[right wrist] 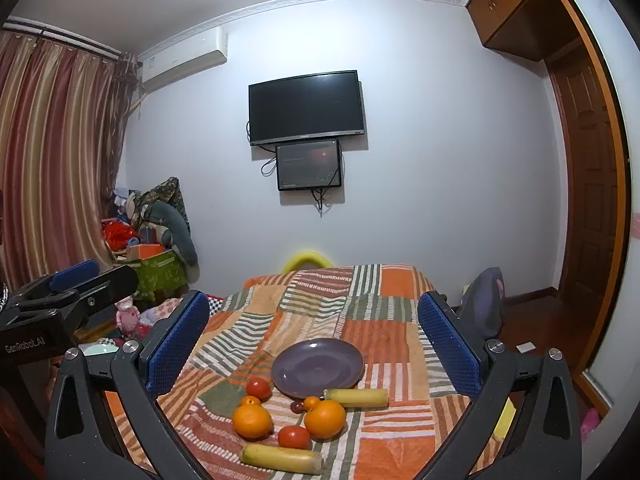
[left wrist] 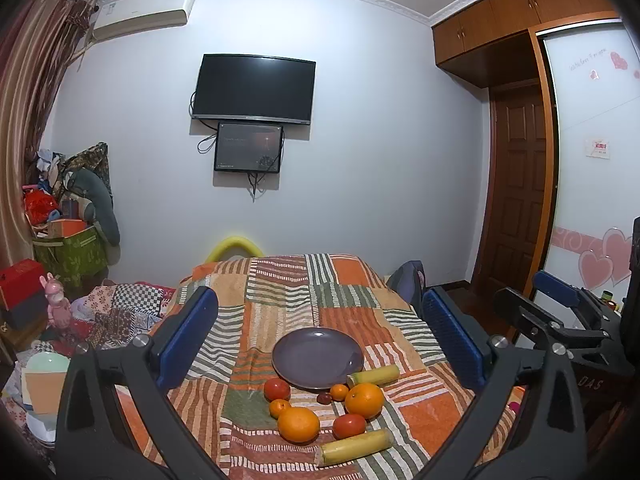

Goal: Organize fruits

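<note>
An empty purple plate (left wrist: 316, 356) (right wrist: 318, 366) sits on a striped patchwork cloth. In front of it lie two large oranges (left wrist: 299, 424) (left wrist: 364, 400), two small mandarins (left wrist: 279, 407) (left wrist: 339, 392), two red tomatoes (left wrist: 277, 389) (left wrist: 349, 426), a small dark red fruit (left wrist: 323, 398) and two yellow stalk pieces (left wrist: 356, 447) (left wrist: 374, 376). The same fruit shows in the right wrist view, with oranges (right wrist: 252, 421) (right wrist: 325, 419) and stalks (right wrist: 282, 458) (right wrist: 356, 397). My left gripper (left wrist: 320, 312) and right gripper (right wrist: 314, 312) are both open and empty, held above and behind the fruit.
The cloth (left wrist: 280, 292) covers a table or bed that drops off at both sides. Clutter, boxes and a green bin (left wrist: 68, 252) stand at the left. A wardrobe and door (left wrist: 520, 184) are at the right. A TV (left wrist: 253, 89) hangs on the far wall.
</note>
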Demonstrator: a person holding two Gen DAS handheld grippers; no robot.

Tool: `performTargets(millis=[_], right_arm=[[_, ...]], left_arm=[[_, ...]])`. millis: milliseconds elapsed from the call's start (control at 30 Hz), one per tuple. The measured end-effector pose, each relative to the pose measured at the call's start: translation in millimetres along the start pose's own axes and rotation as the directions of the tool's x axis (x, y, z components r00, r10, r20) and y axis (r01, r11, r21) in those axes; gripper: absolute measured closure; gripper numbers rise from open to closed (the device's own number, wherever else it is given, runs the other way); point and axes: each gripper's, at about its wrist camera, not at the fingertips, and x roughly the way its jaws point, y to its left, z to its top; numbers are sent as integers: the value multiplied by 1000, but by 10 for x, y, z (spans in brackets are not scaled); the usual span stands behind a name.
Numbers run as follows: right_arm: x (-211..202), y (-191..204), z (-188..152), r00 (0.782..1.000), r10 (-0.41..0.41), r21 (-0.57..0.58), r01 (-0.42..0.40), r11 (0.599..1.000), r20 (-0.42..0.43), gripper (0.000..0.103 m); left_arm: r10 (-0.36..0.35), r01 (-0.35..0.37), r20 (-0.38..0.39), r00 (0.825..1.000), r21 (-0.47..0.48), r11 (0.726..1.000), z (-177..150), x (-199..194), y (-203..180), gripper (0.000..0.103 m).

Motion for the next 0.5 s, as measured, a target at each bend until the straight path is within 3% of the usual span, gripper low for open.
performTargets(millis=[500], right_arm=[[5,22,-3,1000,6,-1,-6,1000,-1,0]], left_arm=[[-1,0,2,1000,2,1000,-11,0,-9,0]])
